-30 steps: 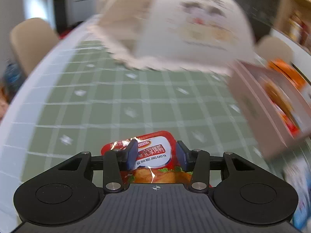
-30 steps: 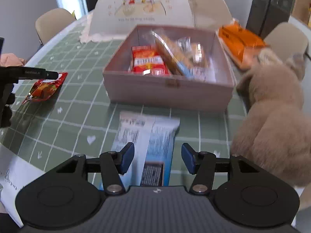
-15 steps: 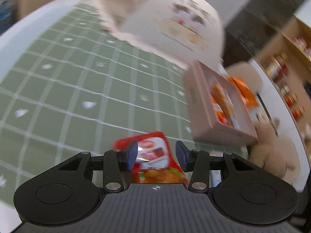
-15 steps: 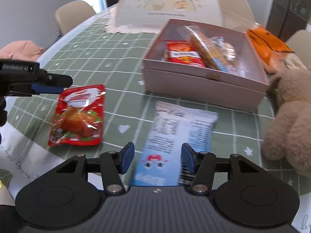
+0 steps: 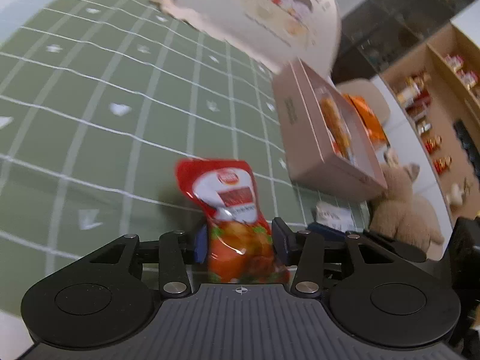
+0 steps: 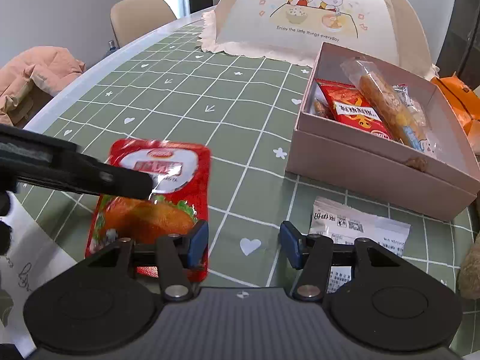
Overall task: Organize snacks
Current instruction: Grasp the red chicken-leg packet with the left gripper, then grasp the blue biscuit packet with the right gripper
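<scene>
Left gripper (image 5: 239, 240) pinches a glossy red snack pouch (image 5: 234, 210) between its fingers, apparently bound for the pink cardboard box (image 6: 375, 177) ahead; right gripper (image 6: 243, 241) hangs spread, empty.

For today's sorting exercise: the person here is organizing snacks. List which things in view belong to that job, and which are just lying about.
Part of the job:
- red snack pouch, between the left gripper jaws
- white snack packet
- pink box holding snacks
- right gripper, jaws apart

Just lying about:
- food cover
- plush toy
- orange bags
- pink jacket
</scene>
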Action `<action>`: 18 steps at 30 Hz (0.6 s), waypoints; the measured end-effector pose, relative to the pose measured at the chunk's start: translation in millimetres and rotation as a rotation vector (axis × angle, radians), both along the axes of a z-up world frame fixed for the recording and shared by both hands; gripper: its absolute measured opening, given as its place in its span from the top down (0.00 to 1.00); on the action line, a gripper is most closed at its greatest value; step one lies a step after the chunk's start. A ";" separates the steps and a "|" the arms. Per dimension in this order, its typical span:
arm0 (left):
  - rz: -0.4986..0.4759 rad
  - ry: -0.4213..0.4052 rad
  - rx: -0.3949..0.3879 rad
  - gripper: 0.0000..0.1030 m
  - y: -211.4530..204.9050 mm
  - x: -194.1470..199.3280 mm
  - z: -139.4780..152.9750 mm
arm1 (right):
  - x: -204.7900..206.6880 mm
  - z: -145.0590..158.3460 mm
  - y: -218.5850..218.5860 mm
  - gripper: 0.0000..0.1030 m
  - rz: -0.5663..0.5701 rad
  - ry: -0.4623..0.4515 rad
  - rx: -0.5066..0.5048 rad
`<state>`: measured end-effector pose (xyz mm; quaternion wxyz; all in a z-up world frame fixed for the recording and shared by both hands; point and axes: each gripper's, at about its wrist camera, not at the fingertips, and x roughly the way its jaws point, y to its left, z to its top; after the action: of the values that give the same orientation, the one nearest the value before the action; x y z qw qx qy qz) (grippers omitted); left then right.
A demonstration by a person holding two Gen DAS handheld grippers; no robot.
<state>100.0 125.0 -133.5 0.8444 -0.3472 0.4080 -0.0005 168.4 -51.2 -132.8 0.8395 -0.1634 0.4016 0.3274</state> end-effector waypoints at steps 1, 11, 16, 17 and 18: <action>-0.012 -0.002 0.010 0.52 -6.2 2.7 3.6 | -0.2 0.0 -1.7 0.48 0.000 0.001 -0.004; -0.132 0.014 0.062 0.55 -35.0 43.5 5.3 | -7.6 -2.3 -22.8 0.48 -0.009 -0.014 -0.001; -0.148 0.051 0.017 0.69 -37.5 42.6 4.0 | -16.4 8.4 -38.2 0.48 -0.017 -0.041 -0.043; -0.149 0.055 0.022 0.69 -37.9 40.5 4.7 | -17.3 11.3 -44.1 0.48 -0.030 -0.047 -0.045; -0.154 0.055 0.050 0.69 -40.5 37.8 7.6 | -17.7 14.3 -51.8 0.46 -0.049 -0.052 -0.045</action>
<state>137.8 84.5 -125.8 0.8387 -0.2934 0.4566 -0.0456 150.6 -103.0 -118.4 0.8535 -0.1807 0.3910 0.2934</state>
